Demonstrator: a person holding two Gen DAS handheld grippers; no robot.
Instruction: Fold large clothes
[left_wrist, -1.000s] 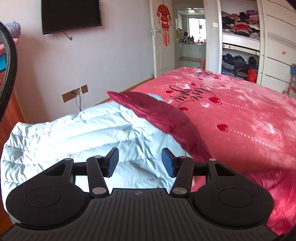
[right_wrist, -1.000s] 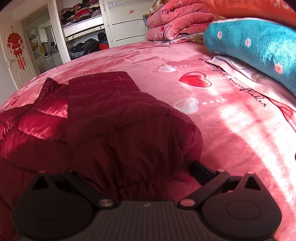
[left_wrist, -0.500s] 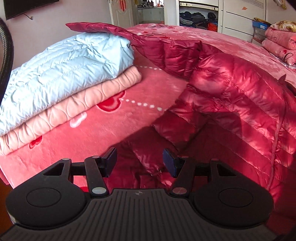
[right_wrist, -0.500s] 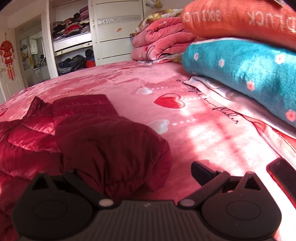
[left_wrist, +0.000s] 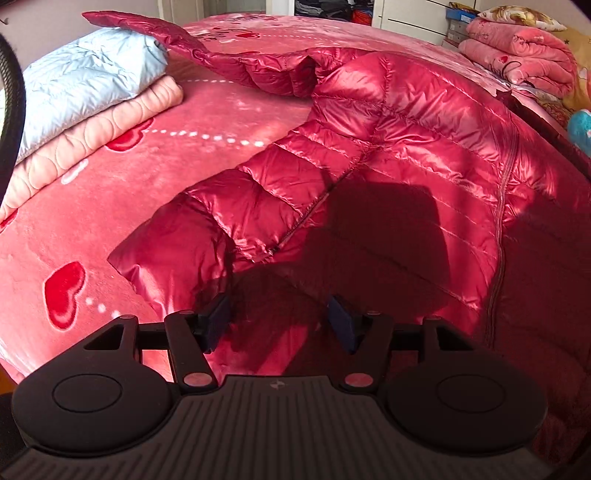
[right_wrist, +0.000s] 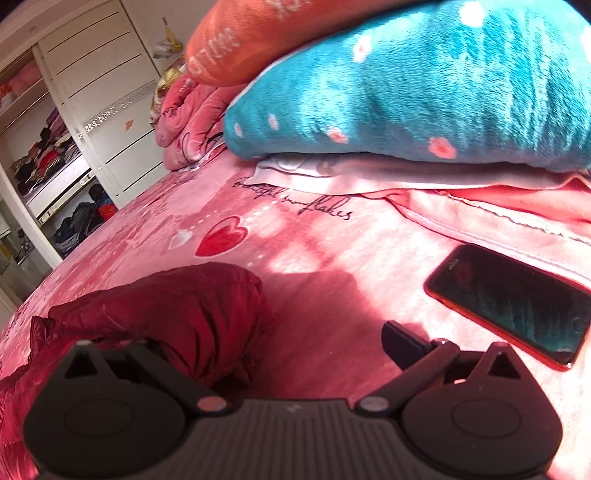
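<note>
The shiny red puffer jacket (left_wrist: 388, 155) lies spread out on the pink heart blanket (left_wrist: 92, 206) that covers the bed. The left gripper (left_wrist: 279, 321) hangs just over the jacket's near edge. Its two fingers stand apart and have just been opening wider. Red cloth lies under the gap, but the blue pads (left_wrist: 341, 323) do not press on it. One sleeve sticks out toward the left side of the bed, beside bare blanket.

The right gripper (right_wrist: 273, 350) has its fingers spread wide. The right finger is over bare blanket. The left finger is hidden behind the dark red sleeve end (right_wrist: 184, 314), so it is not clear if it touches. Nothing is pinched.

Near the left edge sit two folded things: a light blue puffer jacket (left_wrist: 88, 74) on top of a pink quilted one (left_wrist: 92, 136). One red phone (right_wrist: 513, 299) lies on the blanket just right of the right gripper. Behind it is one teal pillow (right_wrist: 424, 85) under an orange one (right_wrist: 258, 33).
</note>
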